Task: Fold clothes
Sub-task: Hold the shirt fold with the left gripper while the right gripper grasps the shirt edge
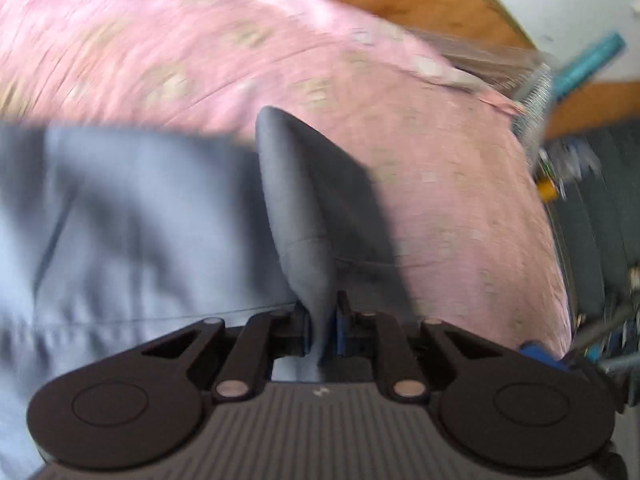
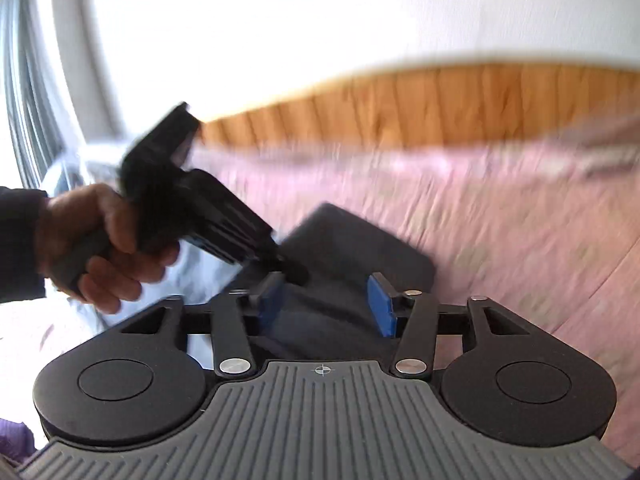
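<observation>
The left gripper (image 1: 320, 332) was clenched on a ridge of dark grey cloth (image 1: 296, 200), its blue pads nearly together with the fabric pinched up between them into a standing fold. In the right wrist view the same tool (image 2: 288, 268) showed as a blurred black body held in the person's left hand (image 2: 104, 240), a dark sleeve (image 2: 20, 240) at the wrist, its tip down on the dark garment (image 2: 360, 248). The right gripper (image 2: 326, 308) stood partly parted, its blue pads (image 2: 382, 310) well apart on either side of the dark cloth below them; whether they pressed on it could not be told through the blur. A pale blue garment (image 1: 120, 220) lay to the left of the dark fold, touching it. Both lay on a pink patterned bedcover (image 1: 440, 184), with a wooden headboard (image 2: 440, 104) behind it and a white wall (image 2: 360, 12) above. At the right edge of the left view a brush with a teal handle (image 1: 588, 64) lay beside the cover.
</observation>
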`<state>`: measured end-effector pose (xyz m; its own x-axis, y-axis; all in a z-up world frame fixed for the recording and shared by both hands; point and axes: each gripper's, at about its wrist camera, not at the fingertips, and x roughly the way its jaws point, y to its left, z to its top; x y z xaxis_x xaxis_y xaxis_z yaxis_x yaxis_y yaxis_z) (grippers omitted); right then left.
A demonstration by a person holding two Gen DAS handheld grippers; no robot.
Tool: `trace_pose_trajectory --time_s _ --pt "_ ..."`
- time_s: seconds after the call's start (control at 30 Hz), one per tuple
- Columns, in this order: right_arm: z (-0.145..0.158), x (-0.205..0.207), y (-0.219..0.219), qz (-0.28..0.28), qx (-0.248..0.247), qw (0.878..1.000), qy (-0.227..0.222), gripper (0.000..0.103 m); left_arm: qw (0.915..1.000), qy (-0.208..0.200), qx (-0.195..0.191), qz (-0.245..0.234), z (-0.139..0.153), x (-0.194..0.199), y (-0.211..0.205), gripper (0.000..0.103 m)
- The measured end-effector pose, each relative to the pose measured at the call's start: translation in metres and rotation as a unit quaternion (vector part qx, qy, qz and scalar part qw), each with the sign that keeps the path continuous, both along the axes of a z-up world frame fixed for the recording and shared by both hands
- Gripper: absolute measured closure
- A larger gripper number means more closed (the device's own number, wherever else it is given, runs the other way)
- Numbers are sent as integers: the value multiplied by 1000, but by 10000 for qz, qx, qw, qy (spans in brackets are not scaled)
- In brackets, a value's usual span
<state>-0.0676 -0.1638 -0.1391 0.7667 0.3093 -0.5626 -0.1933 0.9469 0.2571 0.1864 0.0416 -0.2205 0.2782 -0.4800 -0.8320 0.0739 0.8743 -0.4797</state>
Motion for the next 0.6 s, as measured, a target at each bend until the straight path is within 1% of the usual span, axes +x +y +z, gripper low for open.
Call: trace_pose_trajectory --time_s 0.07,0.1,0.13,0.17,0.23,0.27,0.3,0.33,0.4,0.47,0.5,0.53,0.6 --pt "-38 21 19 195 -220 9968 748 77 10000 -30 3 73 -19 -2 7 90" --pt "-53 26 29 346 -376 9933 1040 78 10000 -69 54 47 -24 -2 6 90" --pt "-64 24 40 566 -592 9891 1227 78 9999 -109 105 20 -29 -2 6 90" --pt "-71 20 50 791 -794 9844 1358 78 9998 -149 155 -6 -34 -1 6 89" --pt "-73 6 65 1145 -1228 9762 1375 78 9999 -110 52 39 -40 -3 11 86" --pt "-72 1 67 1223 -1351 9726 1445 78 9999 -71 -33 78 -43 -4 15 85" --pt "-70 -2 66 1262 -1364 9701 1562 78 9999 -32 -118 116 -45 -5 19 84" --pt "-65 -4 61 1243 -1291 9708 1594 79 9997 7 -202 154 -48 -6 23 83" --pt "-45 -5 45 1053 -924 9796 1438 78 9991 76 -347 221 -52 -7 29 82" --pt "-36 0 20 648 -572 9864 1398 62 9992 114 -320 195 -48 -3 26 78" --pt "-33 5 6 403 -398 9885 1400 61 9995 142 -233 150 -44 -2 24 77" --pt "-33 10 -9 171 -175 9890 1461 60 9999 105 -47 92 -37 -1 21 75" --pt "-46 21 -39 -208 457 9834 1743 60 9986 -97 513 -45 -19 -2 14 70"
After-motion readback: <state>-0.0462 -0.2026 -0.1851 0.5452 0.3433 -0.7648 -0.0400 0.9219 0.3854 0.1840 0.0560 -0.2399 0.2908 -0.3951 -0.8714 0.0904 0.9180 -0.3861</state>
